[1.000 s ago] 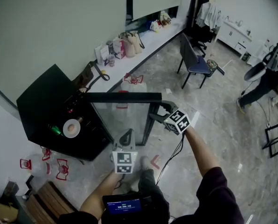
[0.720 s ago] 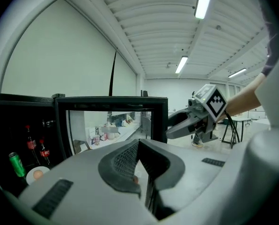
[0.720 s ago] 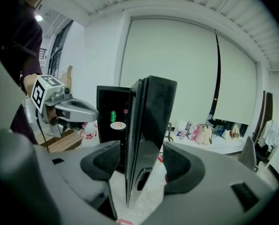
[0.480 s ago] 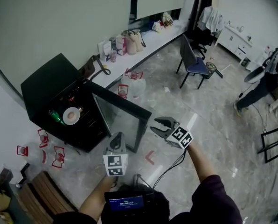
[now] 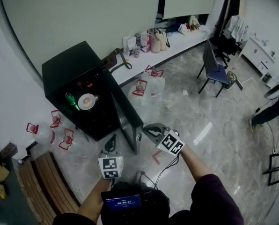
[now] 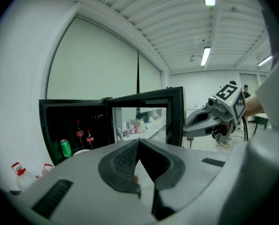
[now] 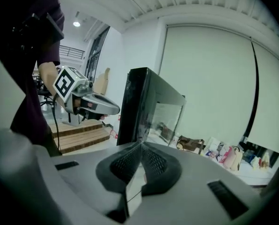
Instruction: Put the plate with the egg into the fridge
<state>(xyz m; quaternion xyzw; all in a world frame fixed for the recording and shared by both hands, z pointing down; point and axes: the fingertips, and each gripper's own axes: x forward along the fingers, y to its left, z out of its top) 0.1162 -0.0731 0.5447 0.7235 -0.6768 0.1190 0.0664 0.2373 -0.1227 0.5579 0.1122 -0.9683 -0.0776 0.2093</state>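
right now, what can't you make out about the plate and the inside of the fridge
- Egg: in the head view the plate is too small to show one.
- Plate, left gripper view: the left tongs cover all but a rim sliver.
- Fridge interior, right gripper view: hidden behind the open door.
- Lower shelves, head view: too dark.

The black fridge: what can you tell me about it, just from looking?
The fridge is a small matte black box standing on the marbled floor by the white wall. Its door, a black frame around a glass pane, is swung open. On the dark shelves inside sit a white plate with the egg, a green can beside it and two red-labelled bottles behind. The right gripper, jaws just closed on nothing, is at the door's free edge; whether it touches is unclear.
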